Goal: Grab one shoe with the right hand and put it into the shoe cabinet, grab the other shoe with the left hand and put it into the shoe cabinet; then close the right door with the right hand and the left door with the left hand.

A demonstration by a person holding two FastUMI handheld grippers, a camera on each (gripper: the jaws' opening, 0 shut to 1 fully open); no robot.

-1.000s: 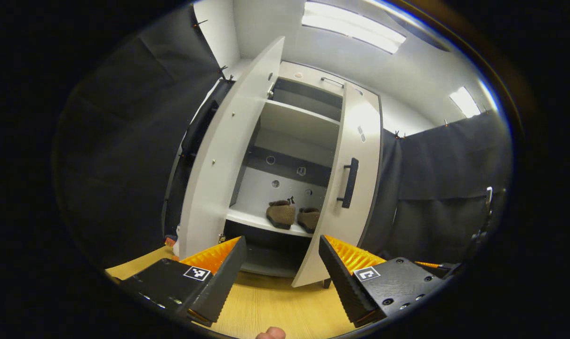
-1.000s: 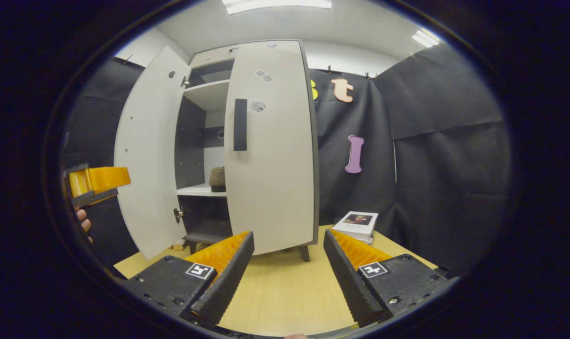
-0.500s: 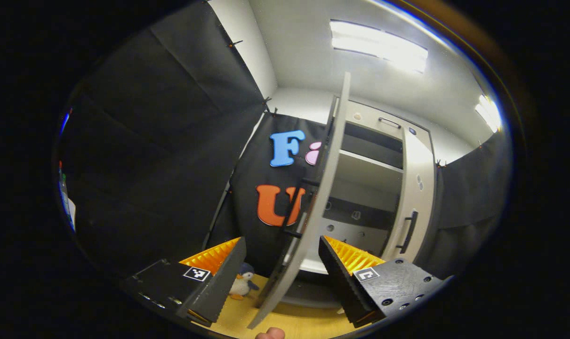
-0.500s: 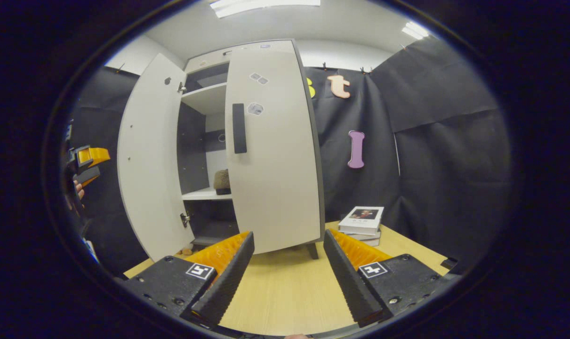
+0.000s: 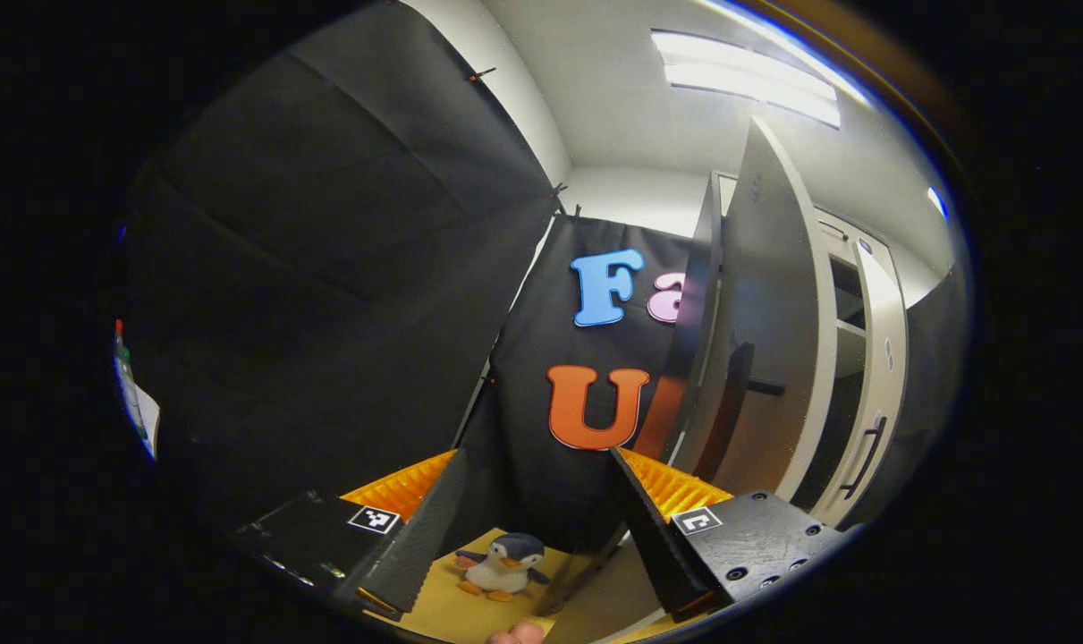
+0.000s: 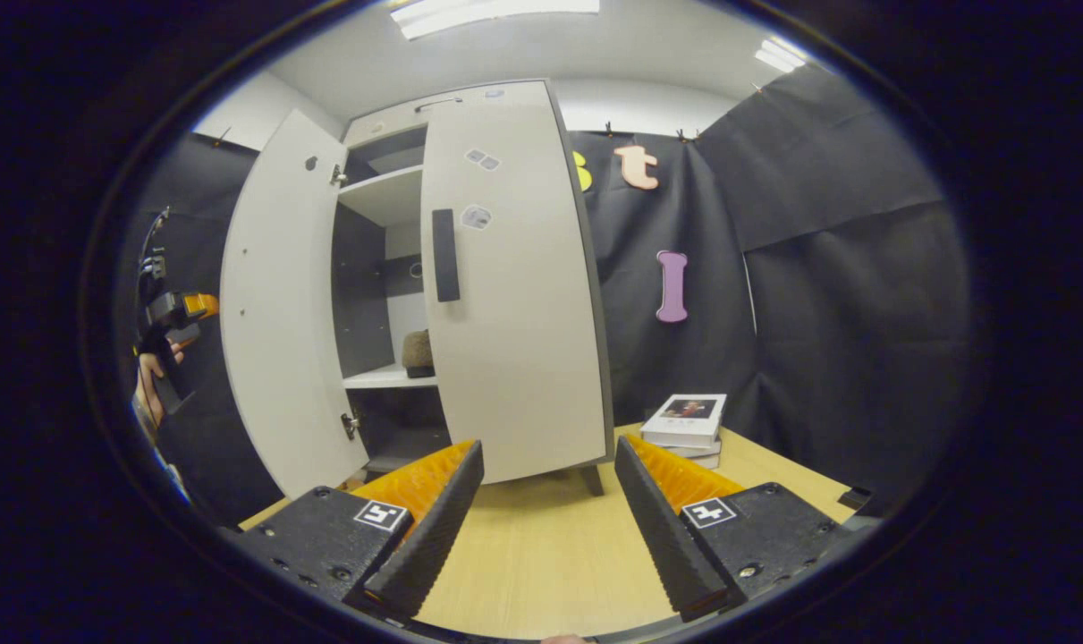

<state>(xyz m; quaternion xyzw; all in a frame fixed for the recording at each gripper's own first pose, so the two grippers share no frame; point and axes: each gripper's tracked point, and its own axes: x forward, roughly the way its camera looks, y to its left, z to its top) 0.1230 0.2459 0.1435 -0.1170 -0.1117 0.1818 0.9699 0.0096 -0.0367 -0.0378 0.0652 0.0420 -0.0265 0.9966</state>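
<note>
Right tongs [image 6: 545,528]: fingers apart, nothing between them, hovering low over the bench [image 6: 541,555], facing the cabinet.

Left tongs [image 5: 532,528]: fingers apart, empty, on the outer side of the left door [image 5: 765,340]; also seen at far left from the right gripper view.

Toy penguin [image 5: 505,565]: on the bench just beyond the left tongs.

Books [image 6: 689,425]: stacked right of the cabinet.

Right door [image 6: 514,295]: nearly shut.

Shoe [image 6: 418,353]: on the middle shelf, glimpsed through the gap.

Step in hand, by my reckoning: closing the left door. Best done by laying a finger flat on the outer face near its free edge or handle [image 5: 729,407], then pushing in a steady arc, clear of the penguin.
</note>
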